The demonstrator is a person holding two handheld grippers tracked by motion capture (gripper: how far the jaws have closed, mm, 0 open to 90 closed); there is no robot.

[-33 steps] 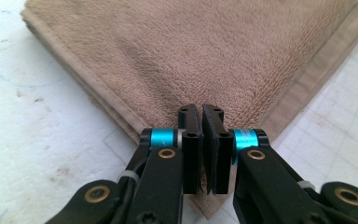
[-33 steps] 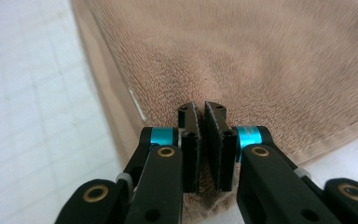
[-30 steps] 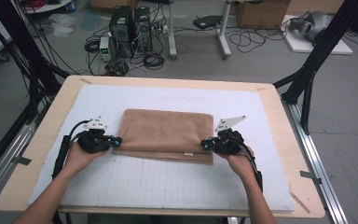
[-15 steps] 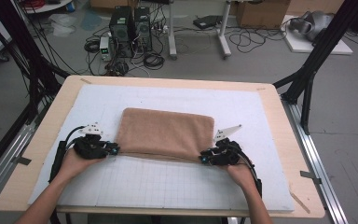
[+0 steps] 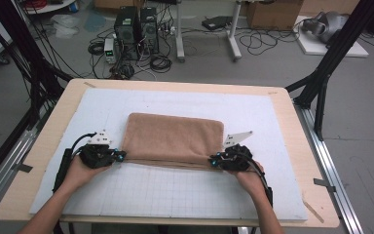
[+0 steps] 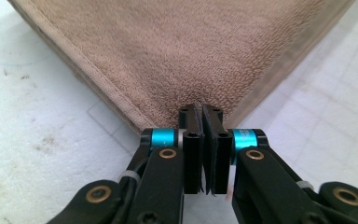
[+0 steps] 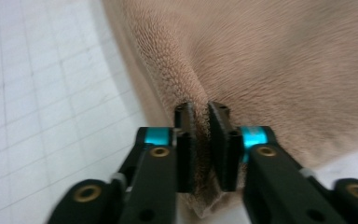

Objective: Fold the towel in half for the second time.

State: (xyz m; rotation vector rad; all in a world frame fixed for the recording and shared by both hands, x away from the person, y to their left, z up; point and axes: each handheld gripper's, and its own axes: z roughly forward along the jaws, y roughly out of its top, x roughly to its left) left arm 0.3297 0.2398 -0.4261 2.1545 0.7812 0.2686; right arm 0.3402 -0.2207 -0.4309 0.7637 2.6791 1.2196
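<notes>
Folded brown towel [image 5: 174, 138] laid on the white mat [image 5: 185, 190] of the counter [image 5: 44, 146], near left corner pinched by the left gripper [image 5: 120, 156], near right corner clamped by the right gripper [image 5: 213, 161], both having just closed on it.

Light wooden rectangular table [image 5: 48, 146], white gridded foam mat [image 5: 175, 190] covering its top; folded tan terry towel [image 5: 175, 136] mid-mat.

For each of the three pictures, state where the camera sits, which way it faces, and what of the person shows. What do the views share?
High view: above the person's side, facing forward and down on the table; forearms, left gripper, right gripper.
Left gripper view: on the left gripper, looking along its jaws at a towel corner.
Right gripper view: on the right gripper, looking along its jaws, pinching towel.
Shared: the brown towel, white gridded mat.
</notes>
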